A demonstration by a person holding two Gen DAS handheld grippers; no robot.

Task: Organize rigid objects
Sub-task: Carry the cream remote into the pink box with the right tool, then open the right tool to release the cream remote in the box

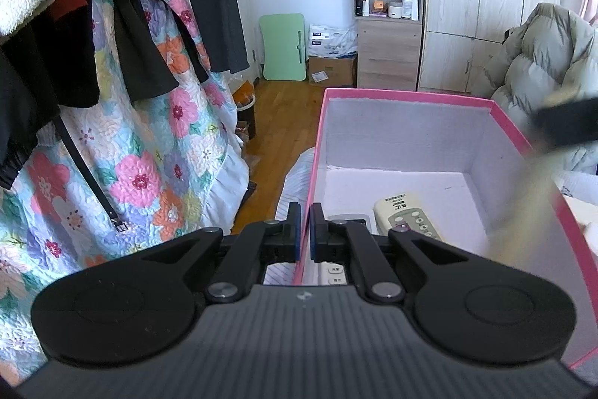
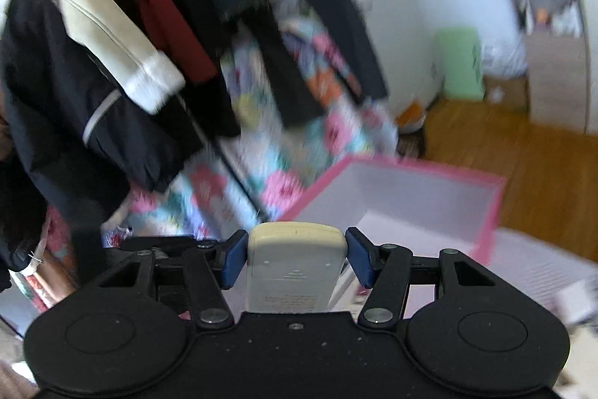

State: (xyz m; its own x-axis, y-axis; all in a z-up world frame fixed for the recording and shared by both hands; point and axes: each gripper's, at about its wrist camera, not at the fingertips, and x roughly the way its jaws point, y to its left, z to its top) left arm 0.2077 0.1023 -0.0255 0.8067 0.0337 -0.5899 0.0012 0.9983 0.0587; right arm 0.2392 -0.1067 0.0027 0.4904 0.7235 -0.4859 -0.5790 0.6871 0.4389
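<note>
The left gripper (image 1: pixel 305 230) pinches the pink box (image 1: pixel 501 122) wall, while the right gripper (image 2: pixel 297 257), raised beside it, clamps a cream remote (image 2: pixel 295 264).

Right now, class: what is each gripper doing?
Left gripper: closed on the pink box wall.
Right gripper: closed on a cream remote, back side up.

A blurred black-and-beige shape (image 1: pixel 560 137) crosses the pink cardboard box (image 1: pixel 407 94); the black left gripper (image 1: pixel 305 230) hides part of a white remote control (image 1: pixel 334 273).
</note>
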